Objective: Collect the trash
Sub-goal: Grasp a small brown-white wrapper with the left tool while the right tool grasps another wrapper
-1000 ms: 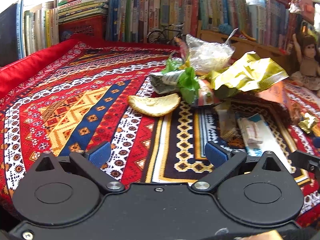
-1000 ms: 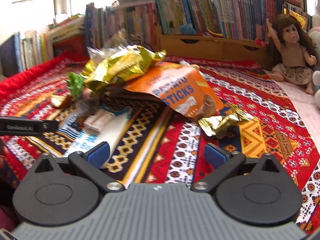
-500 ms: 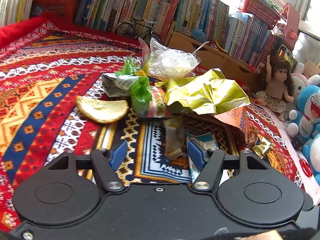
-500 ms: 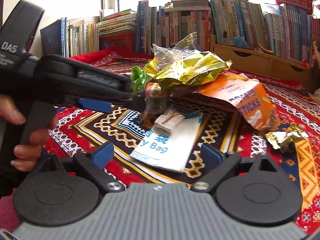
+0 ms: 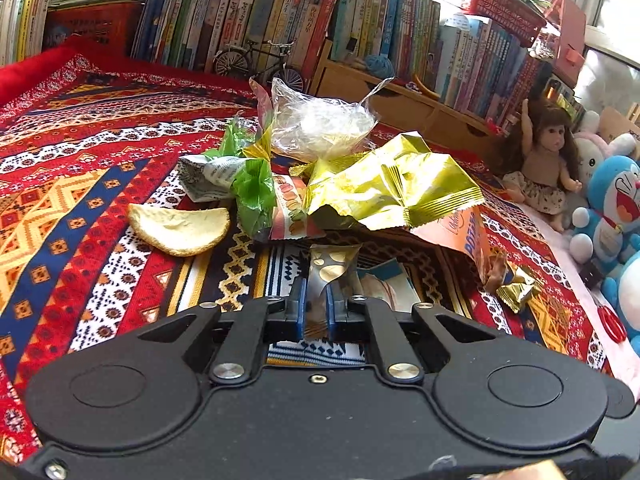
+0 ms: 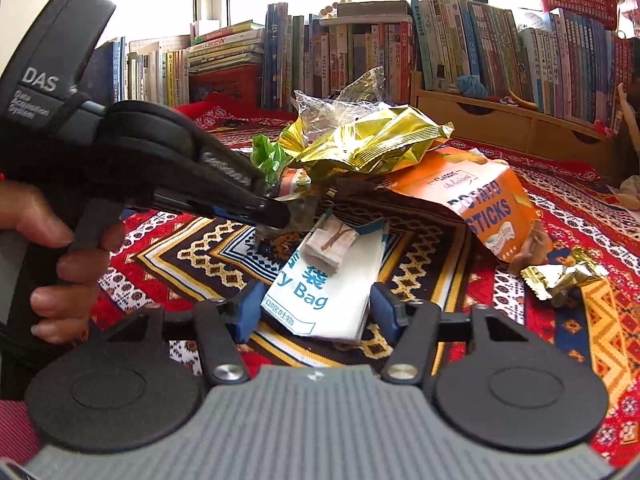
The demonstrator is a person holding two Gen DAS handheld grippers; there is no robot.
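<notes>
Jaws of L gripper [image 5: 315, 310] pinched narrow on a small clear wrapper w/ gold dots [image 5: 334, 266]; blue pads press it from both sides, wrapper tip sticks up fwd of them. R gripper [image 6: 316, 310] jaws approx half open, nothing clamped; they straddle the near end of a white paper bag [image 6: 328, 284], blue print legible "Bag" plus Chinese chars, lying flat on the patterned cloth [image 5: 80, 200]. Folded paper wad [image 6: 330, 246] sits on top of the bag. R wrist cam also shows L gripper [image 6: 276, 214] from the side, held by a hand [image 6: 60, 256]; housing reads "DAS Data Acquisition System". Trash pile is mid-cloth, just beyond both grippers: gold foil snack bag [image 5: 392, 184] on top, orange box [image 6: 480, 204] marked "CLASSIC" and "POTATO STICKS" under and right of it, clear plastic bag [image 5: 320, 124] behind, green wrapper [image 5: 254, 188] at left. Pale peel piece [image 5: 180, 228] lies apart, left of pile. Crumpled gold foil [image 6: 560, 278] alone at right. Book rows [image 5: 280, 12] along the back; spines too small to read. Doll [image 5: 548, 160] at far right.
</notes>
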